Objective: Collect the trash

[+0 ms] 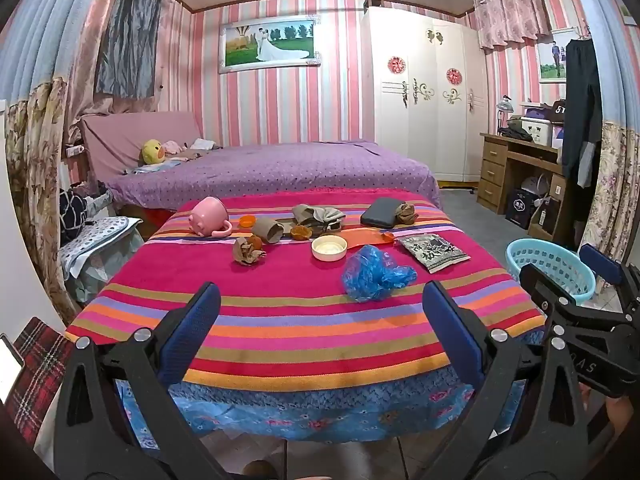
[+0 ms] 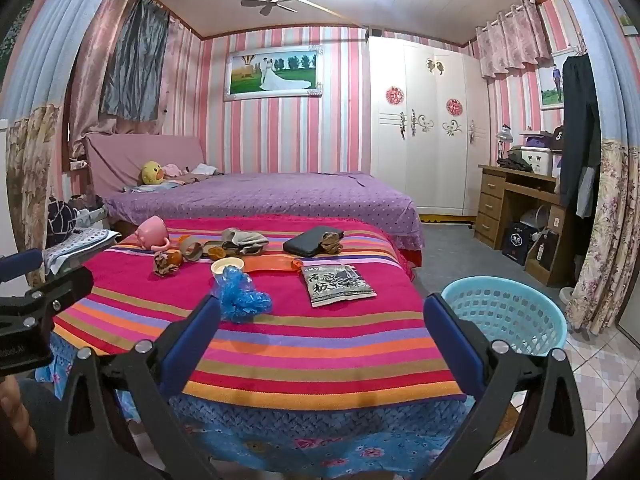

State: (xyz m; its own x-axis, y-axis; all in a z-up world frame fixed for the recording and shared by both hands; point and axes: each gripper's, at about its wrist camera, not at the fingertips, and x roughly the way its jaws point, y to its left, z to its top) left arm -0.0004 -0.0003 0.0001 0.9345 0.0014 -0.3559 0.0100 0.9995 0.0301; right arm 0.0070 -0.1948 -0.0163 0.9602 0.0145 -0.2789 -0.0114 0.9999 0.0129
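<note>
A striped table (image 1: 280, 320) holds trash: a crumpled blue plastic bag (image 1: 374, 274), a printed snack packet (image 1: 434, 251), crumpled brown paper (image 1: 246, 251), a cardboard roll (image 1: 269, 230), orange peels (image 1: 300, 233) and an orange wrapper (image 1: 362, 238). A light-blue basket (image 1: 550, 266) stands on the floor at the table's right; it also shows in the right wrist view (image 2: 506, 314). My left gripper (image 1: 320, 328) is open and empty at the table's near edge. My right gripper (image 2: 322, 332) is open and empty, between the blue bag (image 2: 240, 298) and the basket.
A pink mug (image 1: 208, 216), a white bowl (image 1: 329, 247), a dark case (image 1: 380, 213) and a rag (image 1: 318, 216) also lie on the table. A purple bed (image 1: 272, 168) is behind, a wooden desk (image 1: 516, 168) at right, a stool with cloth (image 1: 100, 236) at left.
</note>
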